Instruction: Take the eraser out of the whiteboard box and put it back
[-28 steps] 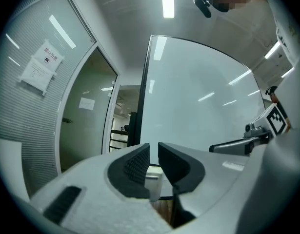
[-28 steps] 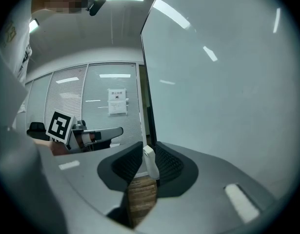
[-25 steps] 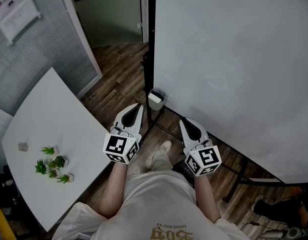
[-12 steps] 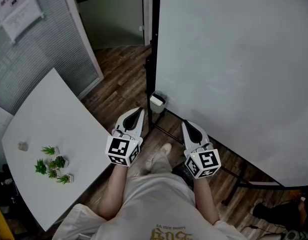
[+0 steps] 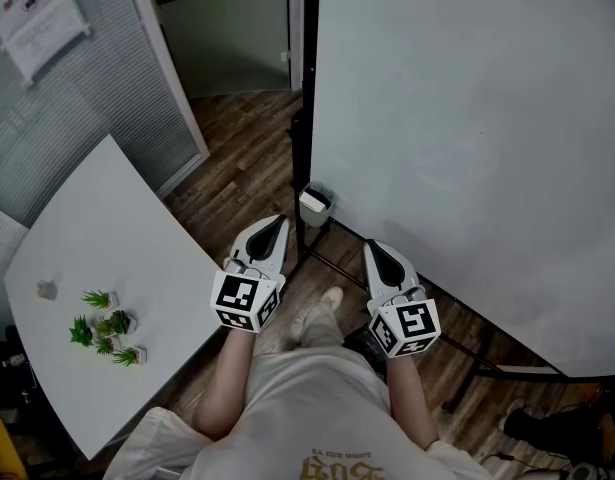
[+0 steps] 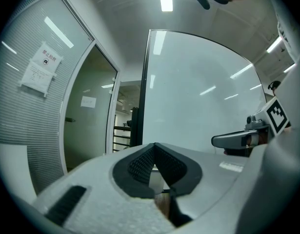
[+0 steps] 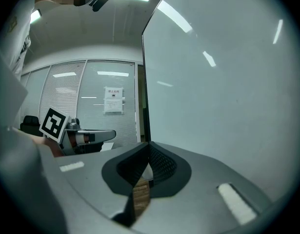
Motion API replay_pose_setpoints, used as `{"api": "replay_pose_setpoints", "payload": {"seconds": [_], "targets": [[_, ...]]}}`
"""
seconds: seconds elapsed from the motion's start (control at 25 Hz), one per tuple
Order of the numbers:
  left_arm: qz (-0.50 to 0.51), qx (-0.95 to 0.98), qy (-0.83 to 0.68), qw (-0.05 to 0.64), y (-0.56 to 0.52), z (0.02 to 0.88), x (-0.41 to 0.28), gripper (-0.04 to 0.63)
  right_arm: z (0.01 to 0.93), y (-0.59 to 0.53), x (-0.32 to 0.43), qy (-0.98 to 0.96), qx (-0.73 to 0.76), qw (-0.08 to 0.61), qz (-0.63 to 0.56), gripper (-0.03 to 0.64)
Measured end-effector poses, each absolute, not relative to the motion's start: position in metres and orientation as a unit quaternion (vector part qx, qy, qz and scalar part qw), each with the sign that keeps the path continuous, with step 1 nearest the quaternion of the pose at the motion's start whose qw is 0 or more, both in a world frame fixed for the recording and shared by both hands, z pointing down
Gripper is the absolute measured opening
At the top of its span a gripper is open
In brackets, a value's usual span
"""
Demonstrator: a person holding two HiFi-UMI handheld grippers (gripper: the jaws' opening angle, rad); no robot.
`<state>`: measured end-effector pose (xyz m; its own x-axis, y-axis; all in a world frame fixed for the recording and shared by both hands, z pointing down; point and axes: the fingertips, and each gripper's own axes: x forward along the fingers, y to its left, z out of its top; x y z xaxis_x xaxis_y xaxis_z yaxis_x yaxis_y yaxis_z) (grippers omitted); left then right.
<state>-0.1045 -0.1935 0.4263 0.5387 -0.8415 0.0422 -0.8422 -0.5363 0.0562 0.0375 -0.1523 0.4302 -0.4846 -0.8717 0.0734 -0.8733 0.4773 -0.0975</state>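
We find a small white rectangular box [image 5: 314,202] at the lower corner of the whiteboard [image 5: 467,118], with left gripper [image 5: 278,219] and right gripper [image 5: 372,247] closed, empty.

White whiteboard box [image 5: 313,202], brown plank floor [image 5: 237,158]

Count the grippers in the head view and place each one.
2. The left gripper sits beside the white table; the right gripper is before the whiteboard. Both have shut jaws; the small white box lies ahead between them. None seems hidden.
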Motion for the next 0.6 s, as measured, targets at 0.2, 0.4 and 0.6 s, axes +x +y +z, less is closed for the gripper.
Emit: {"api": "replay_pose_setpoints", "payload": {"seconds": [0.2, 0.4, 0.6], "targets": [[0.009, 0.878, -0.478, 0.034, -0.1935, 0.4277, -0.1024, 0.003, 0.4307, -0.1516, 0.0372, -0.859, 0.509, 0.016, 0.052, 0.011], [0.020, 0.879, -0.477, 0.021, -0.1915, 0.4271, -0.0998, 0.003, 0.4297, -0.1506, 0.0363, -0.859, 0.509, 0.018, 0.050, 0.011], [0.013, 0.876, -0.482, 0.025, -0.1933, 0.4252, -0.1064, 0.003, 0.4294, -0.1507, 0.0364, -0.859, 0.509, 0.020, 0.049, 0.011]]}}
